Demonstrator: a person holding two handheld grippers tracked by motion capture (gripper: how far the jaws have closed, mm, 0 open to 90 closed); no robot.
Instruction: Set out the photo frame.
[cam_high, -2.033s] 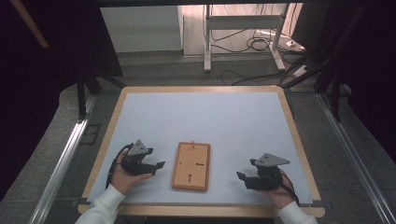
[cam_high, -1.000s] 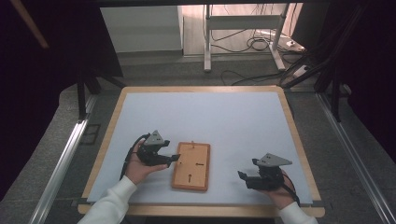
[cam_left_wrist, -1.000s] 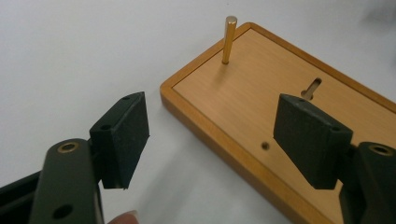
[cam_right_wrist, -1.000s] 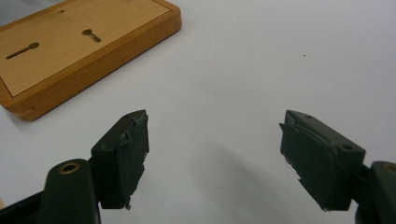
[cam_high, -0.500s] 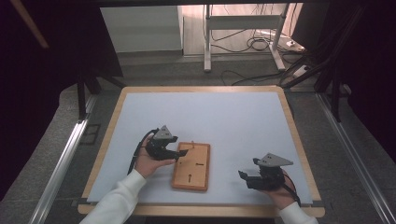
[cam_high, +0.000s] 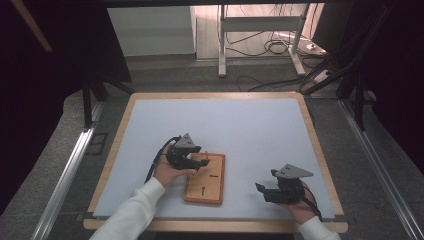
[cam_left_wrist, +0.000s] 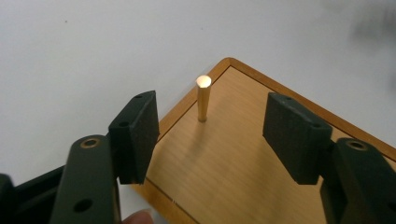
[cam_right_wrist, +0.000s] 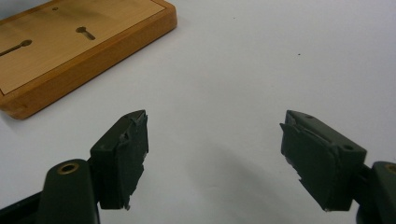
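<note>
White sleeves (cam_high: 131, 215); black claws (cam_high: 199, 159), grey triangular top plates (cam_high: 295, 171), trailing black cables (cam_high: 154, 162).

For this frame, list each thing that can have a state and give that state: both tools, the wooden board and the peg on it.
Left tool: open, jaws either side of the peg, not touching it.
Right tool: open, empty, apart from the board, over bare table.
Brass peg: upright, standing near a corner of the board.
Wooden board: flat on the table, two keyhole slots showing.
</note>
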